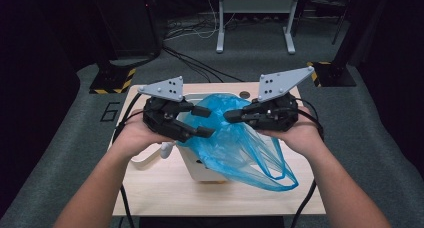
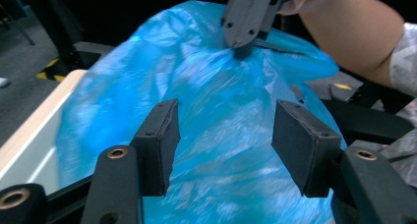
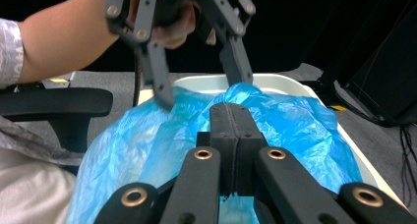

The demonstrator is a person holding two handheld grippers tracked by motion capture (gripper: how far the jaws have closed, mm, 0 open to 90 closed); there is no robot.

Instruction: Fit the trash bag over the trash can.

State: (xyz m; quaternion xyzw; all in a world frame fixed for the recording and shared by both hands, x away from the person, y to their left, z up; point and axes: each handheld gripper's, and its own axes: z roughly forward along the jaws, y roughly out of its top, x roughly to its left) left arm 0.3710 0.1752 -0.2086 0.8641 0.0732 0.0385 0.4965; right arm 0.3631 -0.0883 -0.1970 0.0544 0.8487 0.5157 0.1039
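Blue bag (image 1: 235, 143) pinched tight in my right tongs (image 1: 229, 116), left tongs (image 1: 206, 122) gaping empty over the white bin (image 1: 197, 165), so I'd regrab film near the rim and pull slow.

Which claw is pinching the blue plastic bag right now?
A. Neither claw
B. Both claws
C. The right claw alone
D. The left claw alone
C: the right claw has its jaws pressed together on a fold of the blue plastic bag, while the left claw stands with its jaws apart and the bag's film loose between them, untouched by its pads.
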